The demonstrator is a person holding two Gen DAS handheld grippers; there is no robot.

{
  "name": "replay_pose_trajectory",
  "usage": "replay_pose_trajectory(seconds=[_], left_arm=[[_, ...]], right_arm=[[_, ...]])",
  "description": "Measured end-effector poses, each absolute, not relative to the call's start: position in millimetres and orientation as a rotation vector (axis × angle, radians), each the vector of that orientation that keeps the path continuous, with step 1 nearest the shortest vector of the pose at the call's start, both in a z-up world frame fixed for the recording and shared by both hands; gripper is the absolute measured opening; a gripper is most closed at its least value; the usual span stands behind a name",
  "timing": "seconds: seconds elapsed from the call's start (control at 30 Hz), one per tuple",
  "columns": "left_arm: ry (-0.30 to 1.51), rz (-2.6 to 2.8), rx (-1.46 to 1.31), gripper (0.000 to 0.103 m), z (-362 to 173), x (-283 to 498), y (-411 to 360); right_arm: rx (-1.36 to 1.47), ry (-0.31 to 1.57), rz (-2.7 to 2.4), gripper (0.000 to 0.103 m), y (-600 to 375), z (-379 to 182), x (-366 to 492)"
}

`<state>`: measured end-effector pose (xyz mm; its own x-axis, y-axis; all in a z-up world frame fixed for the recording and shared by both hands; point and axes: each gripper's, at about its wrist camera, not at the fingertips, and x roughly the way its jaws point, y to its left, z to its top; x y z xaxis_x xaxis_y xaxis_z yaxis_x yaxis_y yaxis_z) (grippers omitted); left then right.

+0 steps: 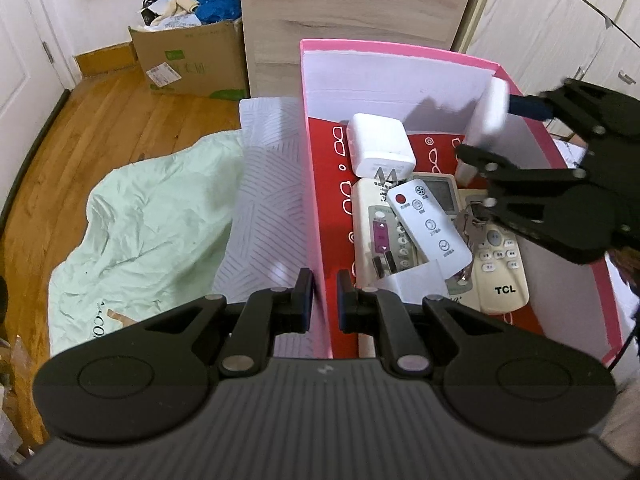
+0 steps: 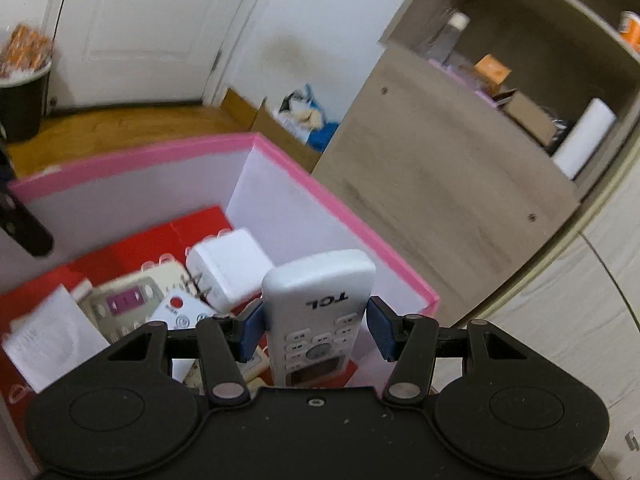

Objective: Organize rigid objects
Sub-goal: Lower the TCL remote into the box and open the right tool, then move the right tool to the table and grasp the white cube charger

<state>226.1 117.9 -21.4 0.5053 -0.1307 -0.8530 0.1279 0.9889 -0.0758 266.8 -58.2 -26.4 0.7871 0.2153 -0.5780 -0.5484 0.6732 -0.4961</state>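
Now: right gripper (image 2: pixel 314 330) clamped on TCL remote (image 2: pixel 318 312); left gripper (image 1: pixel 324 300) on pink box wall (image 1: pixel 316 248).

A brown cardboard box (image 1: pixel 192 60) stuffed with blue bags and papers stood on the wooden floor (image 1: pixel 100 120) against the white wall, just beside a tall wood-grain cabinet (image 1: pixel 352 12). A rumpled pale green sheet (image 1: pixel 148 224) lay on the bed. A white door (image 2: pixel 136 28) stood shut. A white paper roll (image 2: pixel 586 136) and an orange box (image 2: pixel 492 68) sat in an open shelf (image 2: pixel 460 168).
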Motion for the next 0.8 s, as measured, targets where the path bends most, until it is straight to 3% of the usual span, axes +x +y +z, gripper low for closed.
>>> replay_pose_trajectory(seconds=[0.2, 0.33, 0.63, 0.73, 0.8], left_arm=[[1.034, -0.146, -0.008, 0.009, -21.1, 227.2, 118.0], [1.038, -0.146, -0.021, 0.009, -20.5, 228.1, 119.5], [1.043, -0.138, -0.027, 0.009, -20.5, 229.8, 119.7], [1.044, -0.134, -0.031, 0.009, -20.8, 230.4, 120.4], [1.046, -0.130, -0.033, 0.009, -20.8, 230.6, 119.9]], right_arm=[[-0.740, 0.552, 0.462, 0.059, -49.0, -24.5, 278.4], [-0.568, 0.581, 0.539, 0.066, -62.1, -10.7, 281.6], [-0.283, 0.466, 0.557, 0.069, -108.3, 33.6, 268.1], [-0.233, 0.397, 0.549, 0.075, -128.1, 39.3, 256.3], [-0.230, 0.401, 0.518, 0.091, -140.6, 42.5, 252.3]])
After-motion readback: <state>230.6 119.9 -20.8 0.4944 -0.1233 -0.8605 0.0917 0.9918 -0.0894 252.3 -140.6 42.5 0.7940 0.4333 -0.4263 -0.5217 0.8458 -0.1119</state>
